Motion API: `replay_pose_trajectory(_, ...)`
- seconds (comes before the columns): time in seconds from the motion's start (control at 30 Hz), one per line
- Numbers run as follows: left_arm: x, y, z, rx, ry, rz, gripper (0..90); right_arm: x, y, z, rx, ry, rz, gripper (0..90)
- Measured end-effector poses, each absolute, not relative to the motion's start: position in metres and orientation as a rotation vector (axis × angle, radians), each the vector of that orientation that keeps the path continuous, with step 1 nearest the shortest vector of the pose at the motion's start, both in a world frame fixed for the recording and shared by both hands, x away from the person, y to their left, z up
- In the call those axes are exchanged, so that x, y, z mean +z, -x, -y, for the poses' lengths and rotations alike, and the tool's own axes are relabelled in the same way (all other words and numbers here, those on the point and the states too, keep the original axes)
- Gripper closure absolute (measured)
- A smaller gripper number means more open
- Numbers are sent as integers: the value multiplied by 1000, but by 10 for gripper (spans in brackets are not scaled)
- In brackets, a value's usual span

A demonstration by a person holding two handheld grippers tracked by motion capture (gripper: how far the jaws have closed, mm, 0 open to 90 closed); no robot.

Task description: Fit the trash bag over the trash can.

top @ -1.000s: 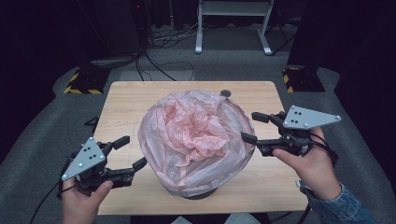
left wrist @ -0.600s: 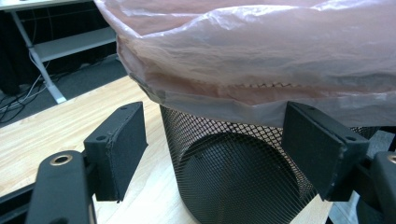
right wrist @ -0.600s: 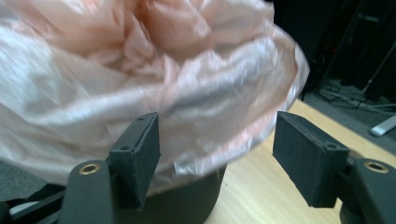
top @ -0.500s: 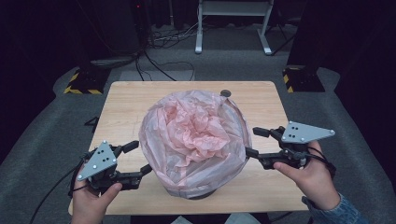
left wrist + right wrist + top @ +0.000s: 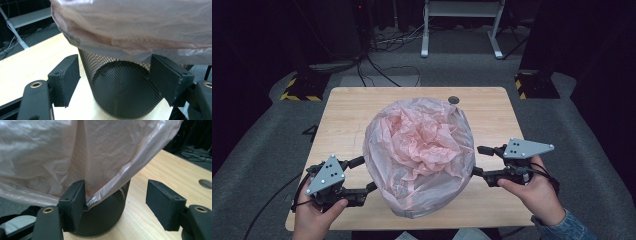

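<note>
Dark room beyond, cables (image 5: 377,65) tangled on grey carpet, white stand legs (image 5: 462,30) at far centre, yellow-black striped bases at far left (image 5: 299,90) and far right (image 5: 534,85). Light wooden table (image 5: 347,115) in middle, small round dark hole (image 5: 454,100) near far edge. At left: left hand (image 5: 314,220) entering from bottom, gripping left gripper (image 5: 362,176), grey three-cornered plate (image 5: 326,175) on top, cable trailing off toward near left corner. Jaws spread wide, nothing clamped; tips just beside lower left flank of pink plastic bag (image 5: 419,155). From left gripper view: left gripper (image 5: 115,82) with jaws parted either side of black mesh bin (image 5: 122,95), hem of bag (image 5: 140,25) draped over bin rim and hanging just above the right-hand jaw; contact between that jaw and bag hem likely, not certain. At centre: bag billowed and crumpled, covering bin from above, standing a little nearer the front edge than the back, between the two grippers. At right: right gripper (image 5: 477,161) held by right hand (image 5: 532,192), denim cuff (image 5: 562,227) at bottom edge, grey plate (image 5: 524,148) on top. Jaws apart, grasping nothing; near jaw tip at bag's right side, far jaw clear of it. From right gripper view: right gripper (image 5: 116,195) open, one jaw pressed against bag edge (image 5: 105,170) and bin wall (image 5: 107,210), other jaw out over bare table (image 5: 155,167), well apart from bag; table hole (image 5: 206,183) at right edge.
</note>
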State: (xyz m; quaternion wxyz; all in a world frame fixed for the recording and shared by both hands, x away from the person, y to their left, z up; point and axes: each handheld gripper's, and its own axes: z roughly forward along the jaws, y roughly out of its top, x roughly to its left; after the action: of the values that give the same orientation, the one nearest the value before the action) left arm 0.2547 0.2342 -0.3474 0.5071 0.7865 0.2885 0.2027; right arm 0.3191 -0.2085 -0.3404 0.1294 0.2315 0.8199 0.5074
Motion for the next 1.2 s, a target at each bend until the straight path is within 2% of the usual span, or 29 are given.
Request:
replay_pose_trajectory(0.33,-364,-258,-235,459,-1936,-721,253,-363,-326,209,1478,-734,-2418,327)
replay_pose_trajectory(0.63,-360,-252,-246,478,-1903,-734,247,-367,-326,211,1461,-735,-2429,340)
replay_pose_trajectory(0.8,-344,-247,-252,512,-1858,-739,239,-350,-320,219,1513,-704,-2378,331)
replay_pose_trajectory(0.97,-319,-246,-253,556,-1814,-717,237,-316,-312,226,1589,-651,-2292,322)
replay_pose_trajectory(1.2,-286,-248,-242,608,-1786,-673,237,-276,-305,210,1656,-516,-2242,311)
